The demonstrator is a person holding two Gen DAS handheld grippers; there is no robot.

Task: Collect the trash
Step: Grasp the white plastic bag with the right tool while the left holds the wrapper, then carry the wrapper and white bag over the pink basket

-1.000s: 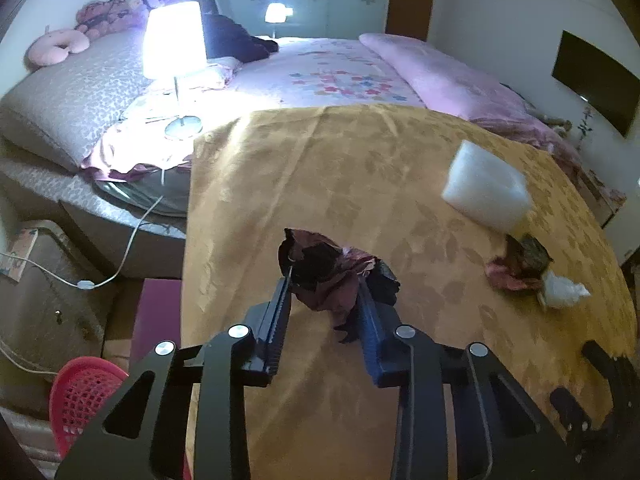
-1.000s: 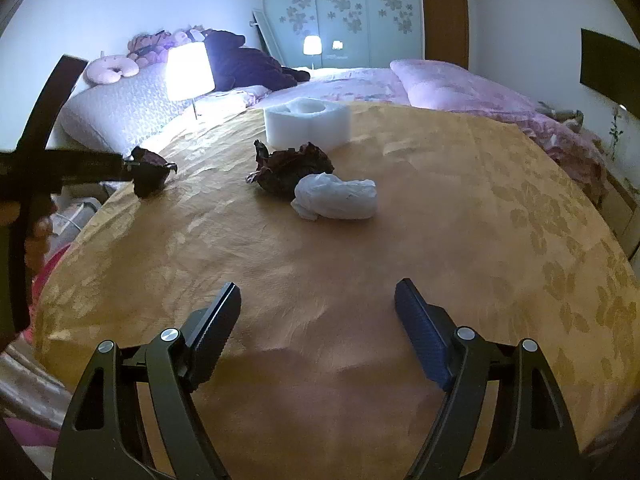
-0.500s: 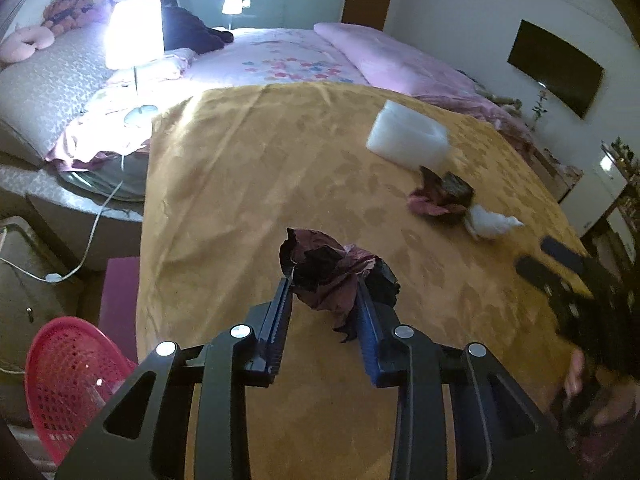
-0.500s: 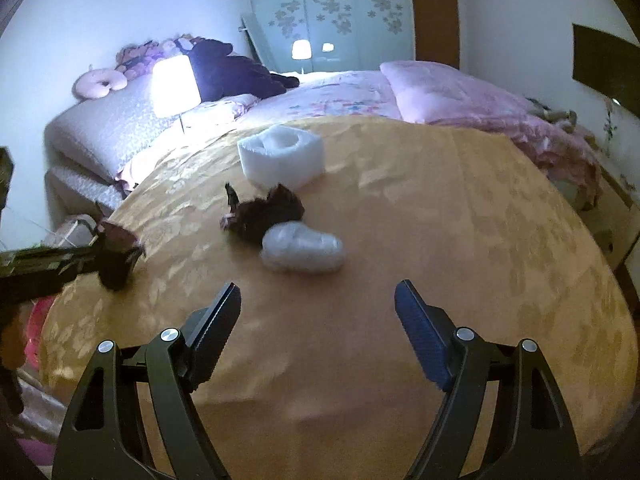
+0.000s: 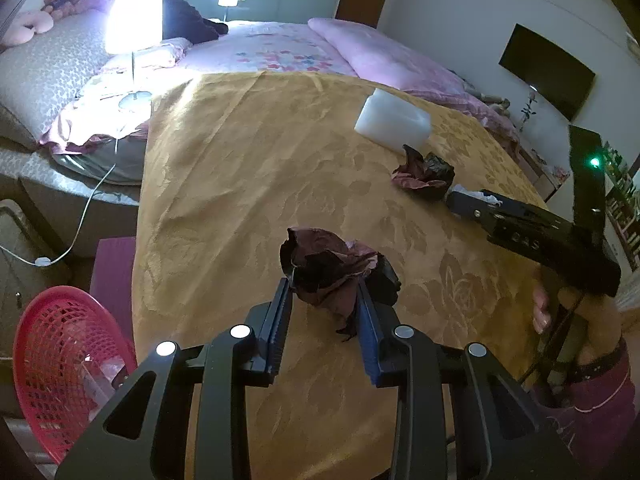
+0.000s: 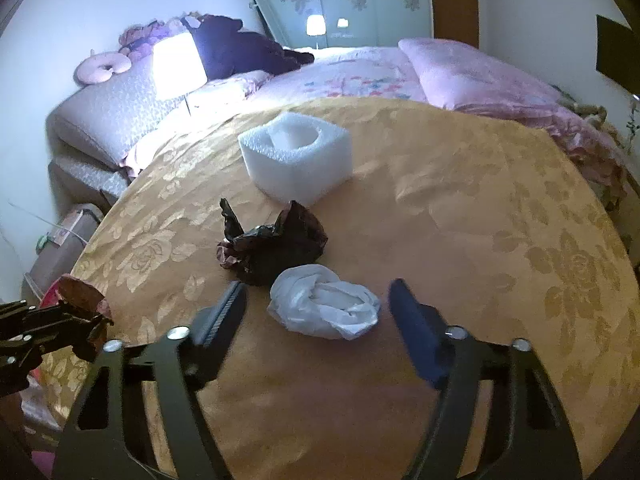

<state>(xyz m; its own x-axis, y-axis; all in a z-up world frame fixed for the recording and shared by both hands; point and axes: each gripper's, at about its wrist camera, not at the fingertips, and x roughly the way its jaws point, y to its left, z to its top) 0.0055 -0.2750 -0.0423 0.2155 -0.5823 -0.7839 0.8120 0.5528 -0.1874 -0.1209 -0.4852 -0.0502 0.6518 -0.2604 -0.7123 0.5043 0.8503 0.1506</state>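
My left wrist camera rides behind the left gripper (image 5: 324, 312) and looks steeply down over the near left part of the gold floral-patterned cloth (image 5: 248, 184), with the red plastic mesh basket (image 5: 60, 364) at its lower left. My right wrist camera sits behind the right gripper (image 6: 316, 312), lower and closer, facing the far bed. Both views share the white foam block (image 5: 394, 122) (image 6: 296, 156), the dark crumpled bag (image 5: 426, 172) (image 6: 276, 248) and the lit lamp (image 5: 134, 20) (image 6: 178, 66). Each camera catches the other gripper.
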